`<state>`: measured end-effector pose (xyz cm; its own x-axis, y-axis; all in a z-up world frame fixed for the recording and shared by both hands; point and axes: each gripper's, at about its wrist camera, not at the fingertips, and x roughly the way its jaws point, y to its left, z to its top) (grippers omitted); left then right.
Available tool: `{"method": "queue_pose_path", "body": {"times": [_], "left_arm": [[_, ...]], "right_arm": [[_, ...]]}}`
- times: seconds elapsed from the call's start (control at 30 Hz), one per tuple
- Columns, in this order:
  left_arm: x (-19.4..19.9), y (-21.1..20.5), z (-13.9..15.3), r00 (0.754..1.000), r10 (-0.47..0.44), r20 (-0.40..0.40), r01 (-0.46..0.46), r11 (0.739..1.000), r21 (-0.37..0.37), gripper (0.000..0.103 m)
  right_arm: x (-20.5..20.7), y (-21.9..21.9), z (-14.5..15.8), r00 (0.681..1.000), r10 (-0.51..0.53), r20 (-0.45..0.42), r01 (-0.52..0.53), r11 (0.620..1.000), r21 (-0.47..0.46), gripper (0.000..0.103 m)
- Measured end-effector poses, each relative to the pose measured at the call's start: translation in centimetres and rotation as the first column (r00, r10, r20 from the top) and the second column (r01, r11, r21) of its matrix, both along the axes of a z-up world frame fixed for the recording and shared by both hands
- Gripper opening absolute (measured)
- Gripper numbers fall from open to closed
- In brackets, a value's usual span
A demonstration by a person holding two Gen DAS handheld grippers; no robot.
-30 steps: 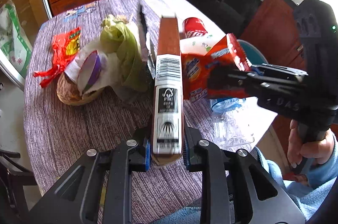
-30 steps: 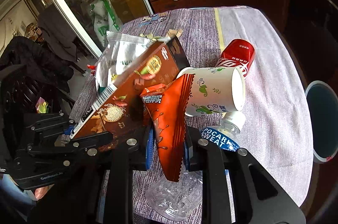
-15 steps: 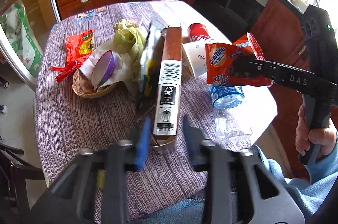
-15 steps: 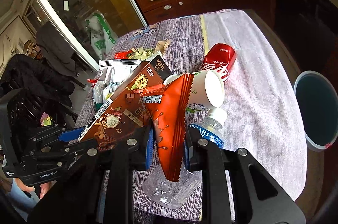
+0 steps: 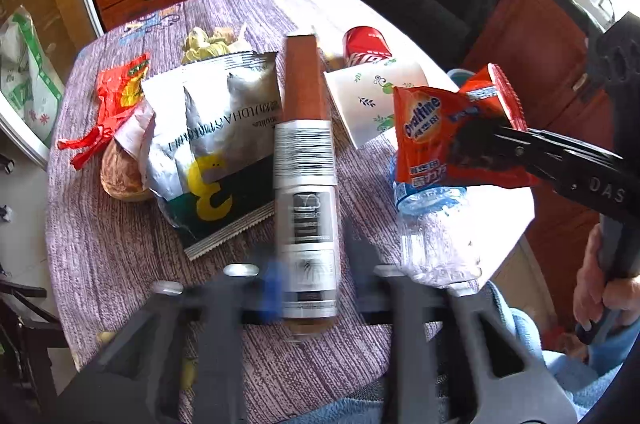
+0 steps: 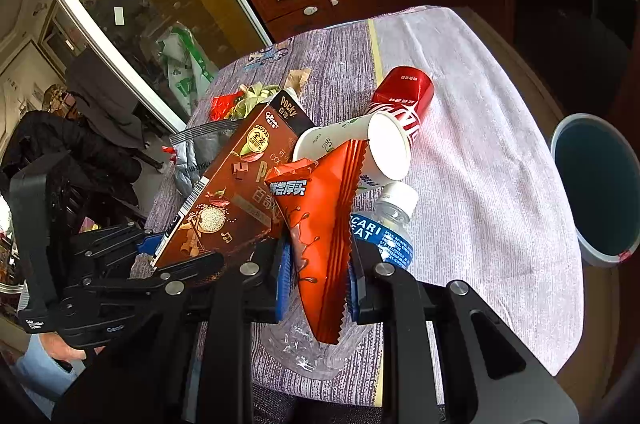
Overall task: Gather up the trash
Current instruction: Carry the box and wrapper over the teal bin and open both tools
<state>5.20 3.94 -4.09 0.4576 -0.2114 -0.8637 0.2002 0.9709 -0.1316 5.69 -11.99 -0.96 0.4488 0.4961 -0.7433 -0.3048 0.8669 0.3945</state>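
Left gripper (image 5: 310, 288) clamped on upright brown Pocky box (image 5: 306, 159), right gripper (image 6: 316, 276) pinching orange Ovaltine wrapper (image 6: 320, 224), both above cloth-covered table (image 6: 480, 163), bottle (image 6: 384, 224), paper cup (image 6: 360, 147), red can (image 6: 404, 95) lying below, bin (image 6: 596, 191) beside table.

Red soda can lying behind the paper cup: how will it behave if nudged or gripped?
The red can lies on its side on the tablecloth, so a sideways nudge would probably roll it. It rests against the paper cup, which may move with it. Its smooth round wall may slip between the pads.
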Motion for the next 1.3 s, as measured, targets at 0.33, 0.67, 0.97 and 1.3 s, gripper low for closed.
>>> {"method": "queue_pose_path", "body": {"times": [0.33, 0.67, 0.97, 1.3], "left_arm": [[-2.0, 1.6, 9.5, 0.971, 0.054, 0.234, -0.058, 0.998, 0.013, 0.021], [1.3, -6.5, 14.4, 0.943, -0.144, 0.3, 0.153, 0.988, -0.005, 0.021], [7.5, -22.2, 10.8, 0.902, -0.414, 0.119, 0.416, 0.909, 0.012, 0.021], [14.4, -35.5, 1.3, 0.853, -0.505, -0.128, 0.517, 0.852, 0.081, 0.022]], "right_arm": [[-0.2, -2.0, 1.6, 0.998, -0.037, 0.042, 0.035, 0.998, 0.046, 0.02], [-0.5, -8.9, 5.4, 0.963, -0.225, 0.149, 0.217, 0.974, 0.068, 0.02], [-1.3, -22.2, 3.8, 0.807, -0.568, 0.16, 0.572, 0.82, 0.024, 0.021], [1.3, -29.9, -3.9, 0.723, -0.691, 0.002, 0.69, 0.722, -0.043, 0.021]]}}
